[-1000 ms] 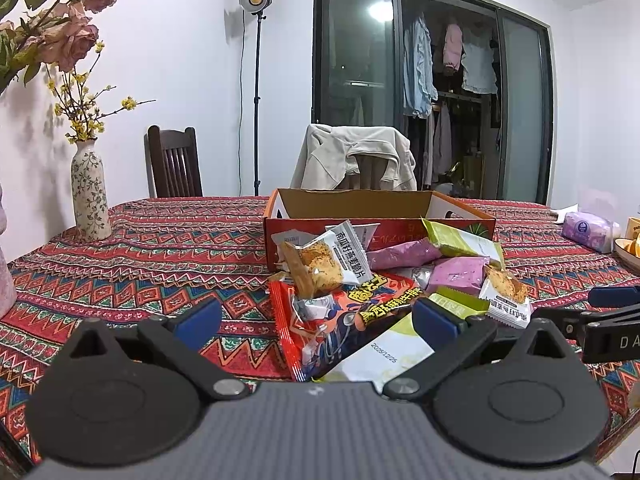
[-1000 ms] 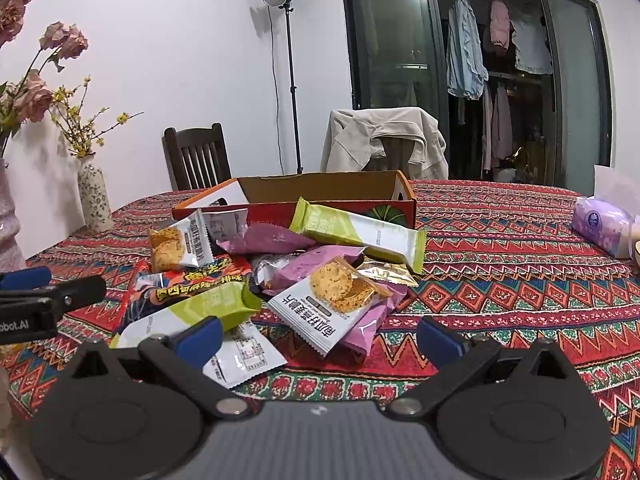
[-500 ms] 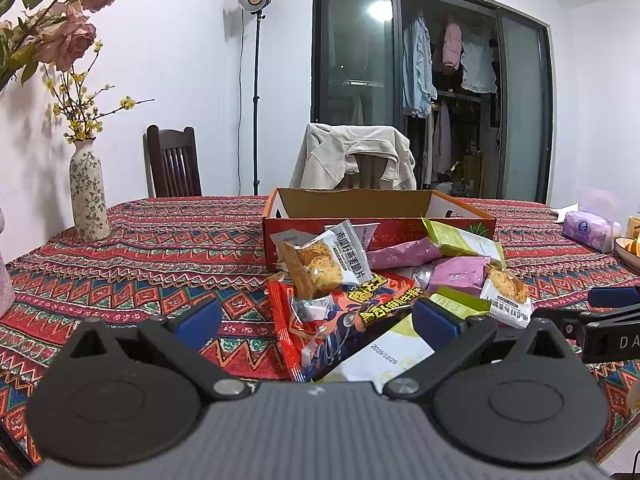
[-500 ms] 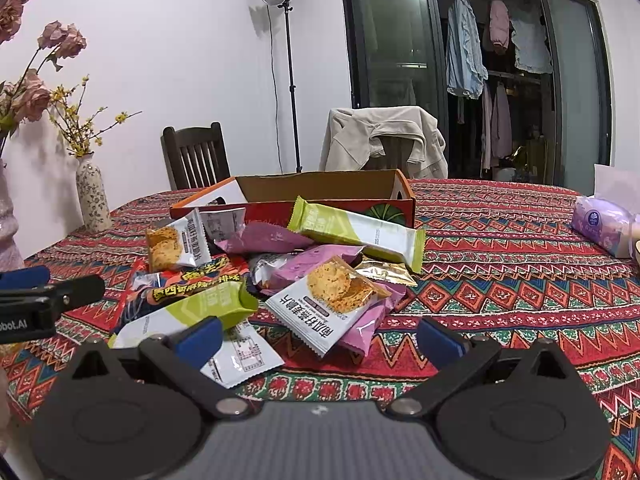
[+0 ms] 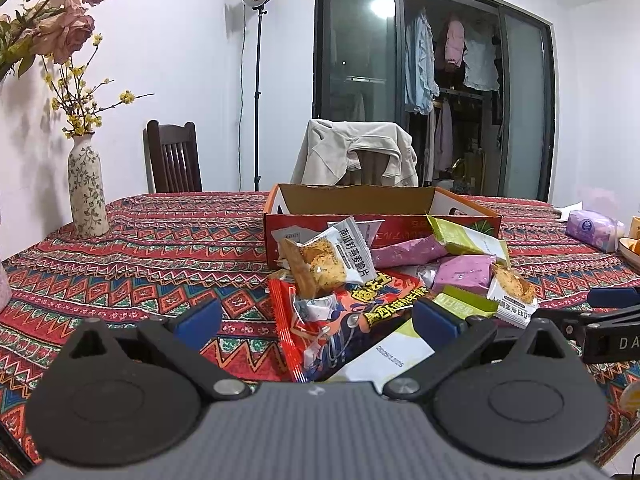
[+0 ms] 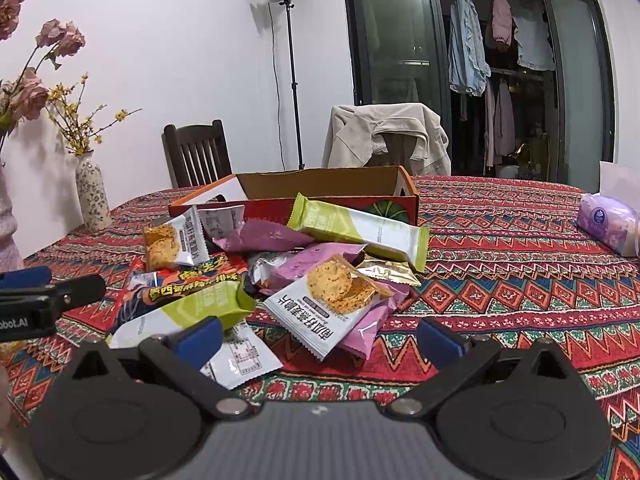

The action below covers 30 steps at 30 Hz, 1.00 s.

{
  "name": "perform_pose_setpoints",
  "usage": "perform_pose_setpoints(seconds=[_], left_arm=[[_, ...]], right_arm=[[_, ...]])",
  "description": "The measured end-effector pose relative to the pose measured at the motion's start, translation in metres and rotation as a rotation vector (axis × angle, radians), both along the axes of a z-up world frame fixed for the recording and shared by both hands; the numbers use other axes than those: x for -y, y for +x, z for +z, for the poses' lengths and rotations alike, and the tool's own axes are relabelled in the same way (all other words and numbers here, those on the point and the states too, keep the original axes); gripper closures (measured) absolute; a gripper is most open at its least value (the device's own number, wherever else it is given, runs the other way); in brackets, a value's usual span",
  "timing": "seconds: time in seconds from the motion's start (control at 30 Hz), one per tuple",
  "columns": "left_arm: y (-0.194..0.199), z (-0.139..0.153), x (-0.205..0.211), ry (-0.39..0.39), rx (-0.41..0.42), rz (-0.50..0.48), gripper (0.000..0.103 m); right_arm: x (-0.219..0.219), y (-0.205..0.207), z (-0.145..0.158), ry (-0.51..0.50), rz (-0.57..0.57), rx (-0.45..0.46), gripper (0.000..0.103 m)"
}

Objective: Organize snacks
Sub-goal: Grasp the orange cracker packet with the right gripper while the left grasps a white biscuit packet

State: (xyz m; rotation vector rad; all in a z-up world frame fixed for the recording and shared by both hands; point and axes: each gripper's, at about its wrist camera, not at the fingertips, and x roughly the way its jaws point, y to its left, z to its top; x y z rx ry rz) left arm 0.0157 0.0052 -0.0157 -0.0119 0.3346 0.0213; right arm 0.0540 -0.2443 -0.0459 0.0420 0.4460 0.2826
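Left gripper (image 5: 316,322): jaws spread wide, nothing between them, held low at the near edge of the snack pile. The red packet (image 5: 344,320) lies just ahead of its gap. Right gripper (image 6: 320,338): also wide open and empty, low over the tablecloth (image 6: 520,280), facing the pile from the other side. The white cracker pack (image 6: 328,304) sits just in front of it.

Outward: snacks heaped loose on the cloth. Green-and-white bar (image 6: 360,228) leaning on the box front, purple packs (image 6: 308,264) beneath it, second cracker pack (image 5: 328,260) propped up, another green bar (image 6: 188,308) and a flat white sachet (image 6: 240,360) nearest the tools.

Beyond the pile: open cardboard box (image 5: 360,200). Its visible inside wall is bare; floor hidden, so contents cannot be told.

Judgement: task at or near its start. Nothing gripped, every visible snack still outside the box. The whole pile is left to sort, presumably into the box.

Off to the sides: vase (image 5: 86,196), tissue pack (image 6: 608,224).
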Motion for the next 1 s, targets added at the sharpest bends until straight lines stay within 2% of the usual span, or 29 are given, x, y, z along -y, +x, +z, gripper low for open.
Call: perform_pose_setpoints(seconds=[0.3, 0.5, 0.67, 0.77, 0.93, 1.0], left_arm=[[0.017, 0.005, -0.006, -0.011, 0.003, 0.03, 0.0], [0.029, 0.003, -0.01, -0.027, -0.014, 0.041, 0.0], [0.035, -0.001, -0.013, -0.032, -0.032, 0.048, 0.0], [0.038, -0.003, -0.014, -0.037, -0.041, 0.055, 0.0], [0.04, -0.005, -0.014, -0.04, -0.052, 0.055, 0.0], [0.041, -0.006, -0.013, -0.042, -0.058, 0.055, 0.0]], right_arm=[[-0.004, 0.036, 0.011, 0.004, -0.05, -0.017, 0.0], [-0.018, 0.077, 0.007, -0.015, -0.066, -0.099, 0.0], [-0.028, 0.096, -0.001, -0.046, -0.09, -0.131, 0.001], [-0.03, 0.098, -0.007, -0.062, -0.086, -0.153, 0.01], [-0.024, 0.092, -0.01, -0.072, -0.074, -0.155, 0.018], [-0.022, 0.089, -0.01, -0.078, -0.065, -0.152, 0.028]])
